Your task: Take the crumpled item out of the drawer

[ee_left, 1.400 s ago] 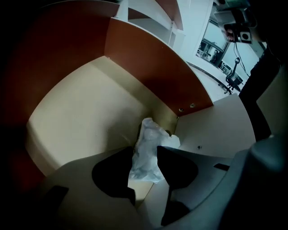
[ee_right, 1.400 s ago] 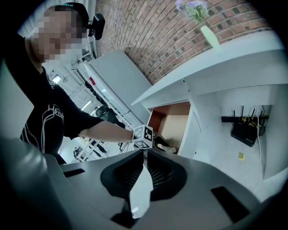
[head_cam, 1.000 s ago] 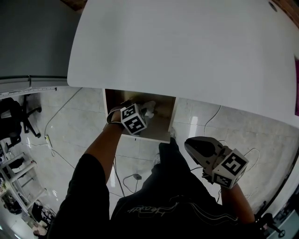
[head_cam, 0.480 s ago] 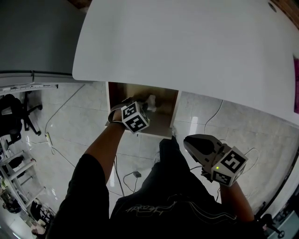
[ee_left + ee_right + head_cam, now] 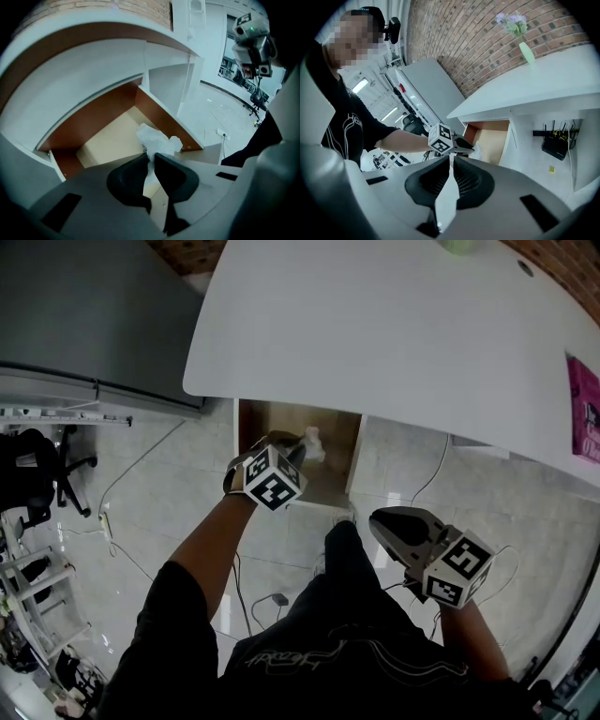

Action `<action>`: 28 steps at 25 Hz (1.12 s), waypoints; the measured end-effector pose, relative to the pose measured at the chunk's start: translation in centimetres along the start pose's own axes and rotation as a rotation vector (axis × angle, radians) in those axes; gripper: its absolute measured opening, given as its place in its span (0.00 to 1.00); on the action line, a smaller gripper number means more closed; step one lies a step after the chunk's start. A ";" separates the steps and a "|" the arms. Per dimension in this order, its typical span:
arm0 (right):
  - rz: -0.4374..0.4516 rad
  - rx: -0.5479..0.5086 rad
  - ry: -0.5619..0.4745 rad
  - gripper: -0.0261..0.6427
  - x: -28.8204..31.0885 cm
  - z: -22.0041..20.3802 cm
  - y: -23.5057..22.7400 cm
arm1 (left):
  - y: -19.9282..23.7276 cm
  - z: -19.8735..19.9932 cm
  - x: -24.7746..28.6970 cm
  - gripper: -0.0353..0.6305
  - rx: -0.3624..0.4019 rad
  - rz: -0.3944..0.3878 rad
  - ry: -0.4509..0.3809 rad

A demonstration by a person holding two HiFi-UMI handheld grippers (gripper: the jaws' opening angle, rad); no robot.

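The crumpled item (image 5: 314, 440) shows in the head view as a white wad at the tip of the left gripper (image 5: 295, 454), inside the open drawer (image 5: 281, 418) under the near edge of the white table (image 5: 394, 334), toward the drawer's right wall. A second ago we had that gripper lower over the wad; now it sits a little further in, with the wad at its tip. The right gripper (image 5: 377, 521) hangs well apart from the drawer, near our right leg

In the left gripper view the left gripper (image 5: 151, 158) has its jaws pinched on a thin tail of the crumpled item (image 5: 157, 140), narrower than they stood a second ago; the bulk of the wad puffs out beyond the tips, above the drawer (image 5: 112, 136) floor near its right wall. We judge the grasp made, so only the lift out remains, though we cannot tell whether the wad has left the floor

In the right gripper view the right gripper (image 5: 451, 157) has its jaws pressed together on nothing, and beyond them we see the drawer (image 5: 494, 138) open with the crumpled item (image 5: 478, 150) at its mouth
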State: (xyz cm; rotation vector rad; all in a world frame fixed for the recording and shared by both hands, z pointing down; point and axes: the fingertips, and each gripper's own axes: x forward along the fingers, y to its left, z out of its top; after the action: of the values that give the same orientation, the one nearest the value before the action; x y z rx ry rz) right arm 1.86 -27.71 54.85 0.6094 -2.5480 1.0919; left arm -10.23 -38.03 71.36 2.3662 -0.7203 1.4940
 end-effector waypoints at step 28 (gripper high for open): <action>-0.073 -0.285 -0.281 0.12 -13.1 4.9 26.1 | -19.6 6.5 -40.8 0.15 -0.355 0.020 -0.504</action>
State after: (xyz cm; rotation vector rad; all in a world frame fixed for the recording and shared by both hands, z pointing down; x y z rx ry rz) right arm -0.17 -11.68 30.07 0.8191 -2.8210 0.6378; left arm -9.18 -13.29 32.90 2.4579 -1.0210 0.6877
